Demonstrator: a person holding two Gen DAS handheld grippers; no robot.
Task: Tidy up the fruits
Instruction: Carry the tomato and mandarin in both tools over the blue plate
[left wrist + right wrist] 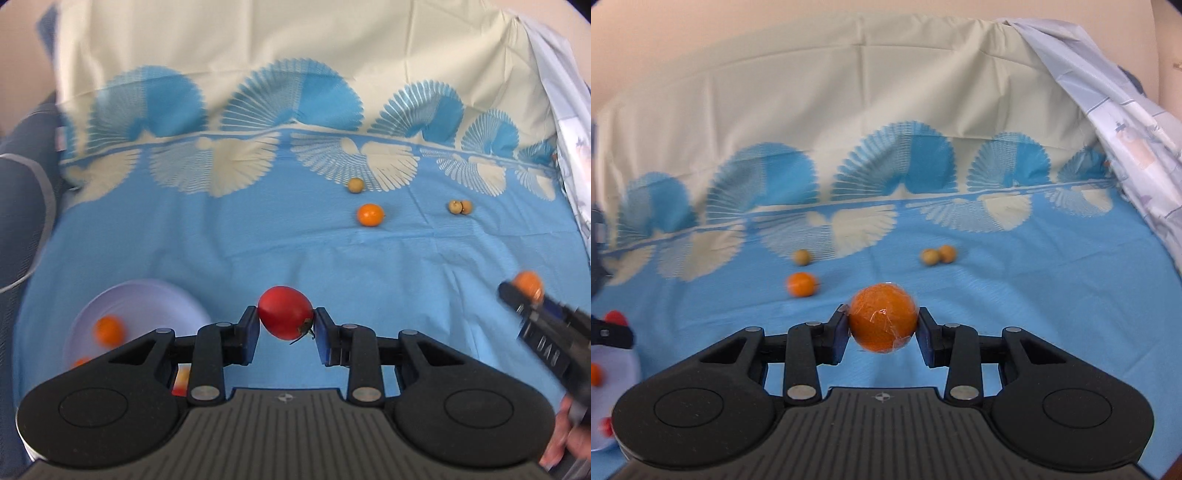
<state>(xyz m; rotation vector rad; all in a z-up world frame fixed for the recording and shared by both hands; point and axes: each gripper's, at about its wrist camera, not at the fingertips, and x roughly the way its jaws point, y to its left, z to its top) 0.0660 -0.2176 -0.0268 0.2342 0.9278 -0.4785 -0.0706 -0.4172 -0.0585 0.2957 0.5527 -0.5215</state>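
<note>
My left gripper (286, 321) is shut on a red tomato (285, 312) and holds it above the blue cloth, just right of a white plate (155, 299). The plate holds a small orange (109, 330) and other fruit partly hidden behind the gripper. My right gripper (882, 323) is shut on a plastic-wrapped orange (882, 317); it also shows at the right edge of the left wrist view (528, 291). On the cloth farther off lie a small orange (370, 215) (801, 284), one tan round fruit (355, 185) (802, 257) and a pair of tan fruits (460, 206) (938, 254).
The blue and cream patterned cloth (258, 236) covers the surface and rises at the back. A pale printed sheet (1126, 147) hangs at the right. A dark blue cushion (26, 206) lies at the left. The plate's edge (617, 369) shows at the left of the right wrist view.
</note>
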